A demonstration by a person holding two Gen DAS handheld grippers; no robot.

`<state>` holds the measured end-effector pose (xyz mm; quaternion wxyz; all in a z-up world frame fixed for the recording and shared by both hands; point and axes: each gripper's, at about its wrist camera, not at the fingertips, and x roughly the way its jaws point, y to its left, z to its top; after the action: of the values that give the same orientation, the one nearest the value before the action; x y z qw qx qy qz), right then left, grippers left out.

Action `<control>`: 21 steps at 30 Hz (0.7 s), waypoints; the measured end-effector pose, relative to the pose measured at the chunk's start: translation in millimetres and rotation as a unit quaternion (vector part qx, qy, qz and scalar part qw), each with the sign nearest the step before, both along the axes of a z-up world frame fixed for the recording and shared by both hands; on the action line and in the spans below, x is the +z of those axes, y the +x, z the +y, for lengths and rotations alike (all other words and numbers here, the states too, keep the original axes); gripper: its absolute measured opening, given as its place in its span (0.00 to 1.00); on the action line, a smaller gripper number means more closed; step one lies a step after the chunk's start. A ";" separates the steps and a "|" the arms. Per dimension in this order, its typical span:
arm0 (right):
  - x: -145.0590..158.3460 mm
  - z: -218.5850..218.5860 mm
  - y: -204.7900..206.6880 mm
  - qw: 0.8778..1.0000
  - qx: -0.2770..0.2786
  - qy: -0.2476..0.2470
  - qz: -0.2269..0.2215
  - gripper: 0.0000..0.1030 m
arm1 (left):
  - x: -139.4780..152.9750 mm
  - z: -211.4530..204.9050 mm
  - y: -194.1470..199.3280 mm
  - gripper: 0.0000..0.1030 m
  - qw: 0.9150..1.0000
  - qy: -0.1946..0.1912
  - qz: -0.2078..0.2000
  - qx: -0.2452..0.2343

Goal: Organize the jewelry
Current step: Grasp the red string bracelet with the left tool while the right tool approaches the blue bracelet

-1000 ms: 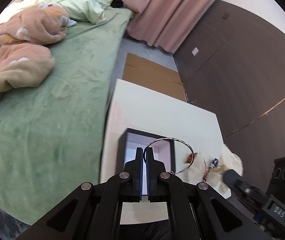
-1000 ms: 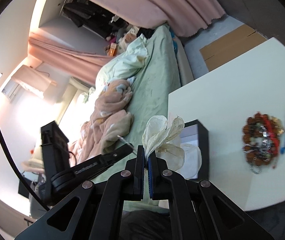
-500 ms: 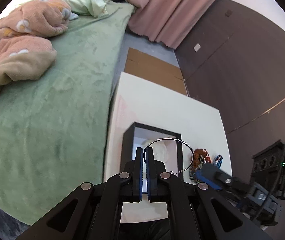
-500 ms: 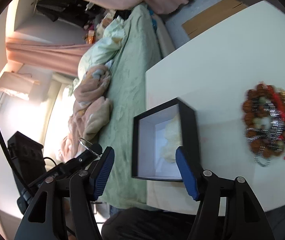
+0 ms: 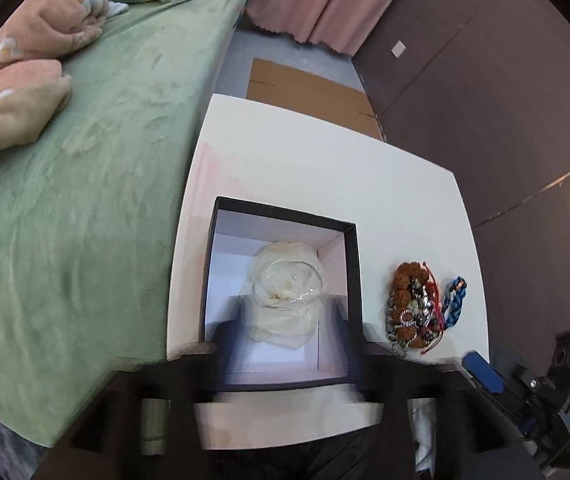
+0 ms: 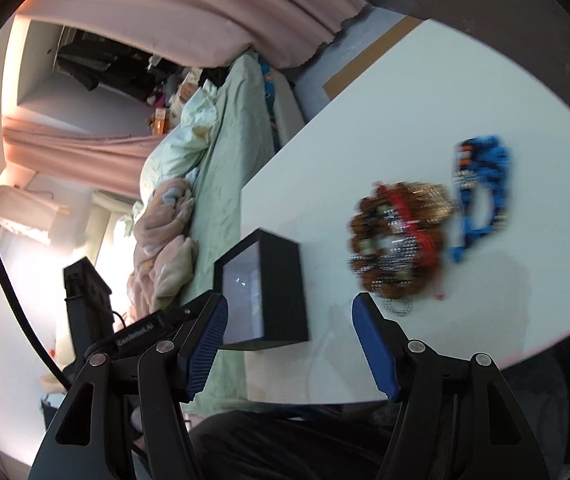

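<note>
left wrist view: the left tongs (image 5: 285, 344) point steeply down over a square black box (image 5: 355, 280) with a smooth white lining. their jaws are blurred and have just been opening; they stand apart with nothing pinched between them. just ahead of the tongs, inside the box, lies a crumpled cream pouch (image 5: 285, 304) of sheer fabric, and a thin wire bangle (image 5: 289, 280) rests on top of it, free of the pads. to the right of the tongs, outside the box, a heap of knobbly brown beads (image 5: 409, 304) with red cord and silvery chain sits on the flat white counter (image 5: 305, 152), with a braided blue bracelet (image 5: 456, 300) touching its right side. a soft green bed (image 5: 97, 168) lies to the left.

right wrist view: the right tongs (image 6: 289, 344) tilt down, rolled to one side, jaws spread and empty, with ribbed blue pads (image 6: 205, 348). the box (image 6: 281, 284) stands just ahead, between the jaws. the beads (image 6: 397, 236) and the blue bracelet (image 6: 481, 196) lie blurred ahead and to the right on the counter (image 6: 365, 120).
</note>
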<state>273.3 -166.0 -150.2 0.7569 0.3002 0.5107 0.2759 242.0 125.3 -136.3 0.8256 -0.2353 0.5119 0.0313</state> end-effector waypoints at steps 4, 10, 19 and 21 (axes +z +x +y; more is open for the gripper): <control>0.5 -47.7 -2.5 0.999 -0.045 0.002 -0.004 0.63 | 4.1 -4.3 0.1 0.70 1.000 -0.005 -0.015 0.005; 0.5 -98.5 -1.7 0.994 -0.105 0.009 -0.001 0.63 | 9.7 -23.2 4.8 0.70 1.000 0.002 -0.021 -0.004; -9.0 -133.5 1.1 0.990 -0.140 0.010 0.004 0.63 | 13.2 -74.6 15.6 0.70 0.998 0.005 -0.027 -0.061; -10.6 -136.7 1.7 0.990 -0.140 0.010 0.003 0.63 | 14.3 -86.1 19.4 0.70 0.997 0.007 -0.030 -0.072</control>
<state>274.9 -302.7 -160.8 0.7834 0.3769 0.4634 0.1716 261.4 39.2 -122.1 0.8425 -0.1928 0.5020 -0.0322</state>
